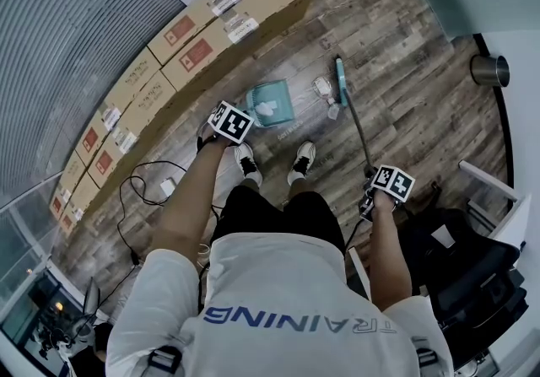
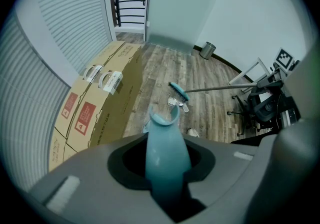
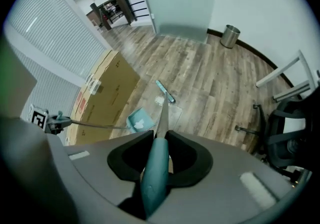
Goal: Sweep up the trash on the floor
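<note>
Left gripper [image 2: 167,170] pinches the dustpan handle [image 2: 166,143], right gripper [image 3: 158,168] clamps the broom handle [image 3: 154,188]: one tool per hand, ready to sweep. The left gripper view hides what the head view shows: the dustpan [image 1: 272,104] just past the shoes [image 1: 246,163], trash [image 1: 323,88] beyond, beside the broom head [image 1: 341,80].

Boxes [image 1: 169,55] along upper left; dustpan [image 1: 272,104] ctr, trash [image 1: 322,87] just right, prob. touching broom [image 1: 341,84]; bin [image 1: 489,70] upper right.
</note>
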Demonstrator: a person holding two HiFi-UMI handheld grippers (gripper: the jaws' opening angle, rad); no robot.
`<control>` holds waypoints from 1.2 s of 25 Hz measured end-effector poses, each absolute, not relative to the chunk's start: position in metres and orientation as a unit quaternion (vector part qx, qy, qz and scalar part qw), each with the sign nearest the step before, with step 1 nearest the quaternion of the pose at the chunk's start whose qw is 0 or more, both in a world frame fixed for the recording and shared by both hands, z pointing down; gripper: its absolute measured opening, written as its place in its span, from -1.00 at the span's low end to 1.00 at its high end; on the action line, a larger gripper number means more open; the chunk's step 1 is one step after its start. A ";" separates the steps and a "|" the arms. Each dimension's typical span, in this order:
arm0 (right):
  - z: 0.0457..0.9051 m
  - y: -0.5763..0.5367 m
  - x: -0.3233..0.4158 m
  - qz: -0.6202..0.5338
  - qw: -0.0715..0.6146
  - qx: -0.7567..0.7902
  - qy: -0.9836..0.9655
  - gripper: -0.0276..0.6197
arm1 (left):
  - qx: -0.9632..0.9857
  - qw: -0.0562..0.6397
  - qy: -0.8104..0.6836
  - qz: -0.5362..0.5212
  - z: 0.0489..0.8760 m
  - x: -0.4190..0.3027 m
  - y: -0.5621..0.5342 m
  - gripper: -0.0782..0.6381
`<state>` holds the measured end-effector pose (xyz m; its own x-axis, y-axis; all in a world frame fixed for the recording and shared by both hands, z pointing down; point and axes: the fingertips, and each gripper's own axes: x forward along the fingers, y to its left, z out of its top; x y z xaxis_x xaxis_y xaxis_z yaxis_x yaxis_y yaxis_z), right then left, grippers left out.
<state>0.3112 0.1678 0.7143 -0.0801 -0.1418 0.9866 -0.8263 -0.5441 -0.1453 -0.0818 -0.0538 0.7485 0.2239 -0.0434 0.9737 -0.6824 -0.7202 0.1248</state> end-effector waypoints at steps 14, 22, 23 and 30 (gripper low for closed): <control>0.770 0.171 0.311 0.638 0.286 0.633 -0.332 -0.58 | 0.732 0.282 -0.246 0.570 0.749 -0.083 -0.055 -0.48; 0.770 0.160 0.259 0.638 0.304 0.603 -0.370 -0.58 | 0.732 0.283 -0.245 0.569 0.749 -0.084 -0.056 -0.48; 0.770 0.158 0.254 0.640 0.302 0.599 -0.374 -0.58 | 0.732 0.283 -0.245 0.569 0.750 -0.085 -0.056 -0.48; 0.767 0.152 0.209 0.648 0.310 0.557 -0.418 -0.58 | 0.732 0.282 -0.244 0.570 0.750 -0.084 -0.056 -0.48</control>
